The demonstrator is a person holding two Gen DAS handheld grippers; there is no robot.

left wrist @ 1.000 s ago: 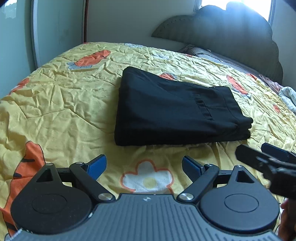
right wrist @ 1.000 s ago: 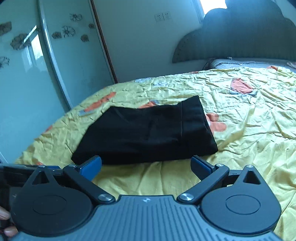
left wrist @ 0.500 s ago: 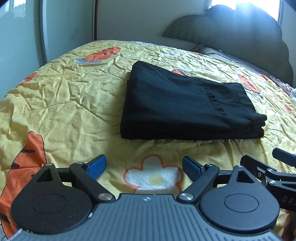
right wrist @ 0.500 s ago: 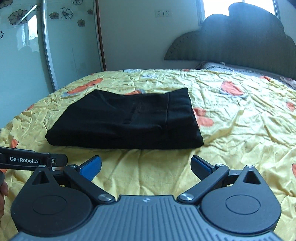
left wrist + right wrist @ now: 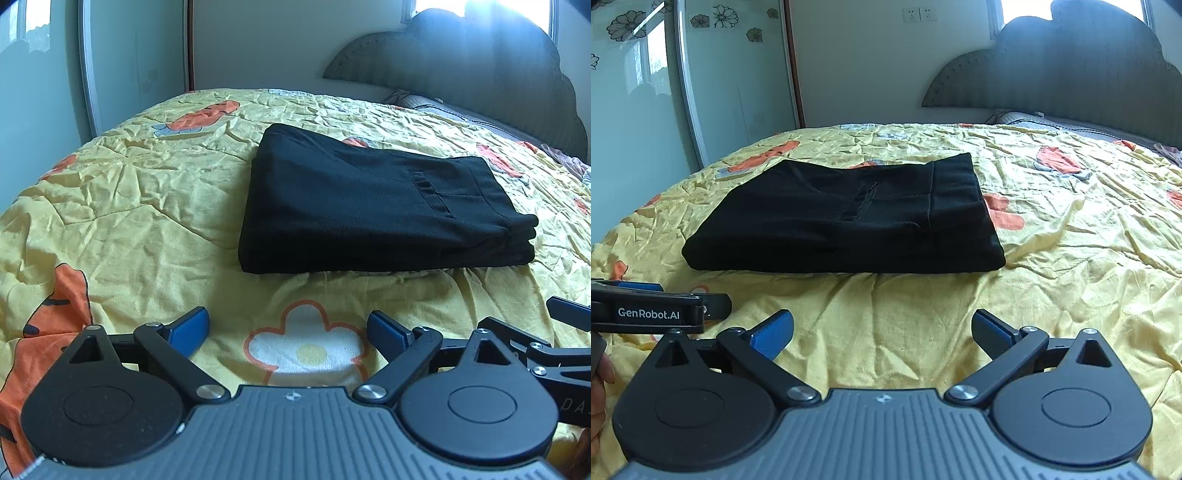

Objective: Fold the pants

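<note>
Left claw [image 5: 288,328] agape, right claw [image 5: 882,328] agape

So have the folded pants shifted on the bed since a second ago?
No. The black folded pants lie on the same spot of the yellow quilt, beside the same orange carrot print; only the cameras moved.

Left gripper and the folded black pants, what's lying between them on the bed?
Only bedspread: in the left wrist view, the left gripper hangs open over a printed flower, and bare wrinkled yellow bedspread runs on to the pants.
</note>
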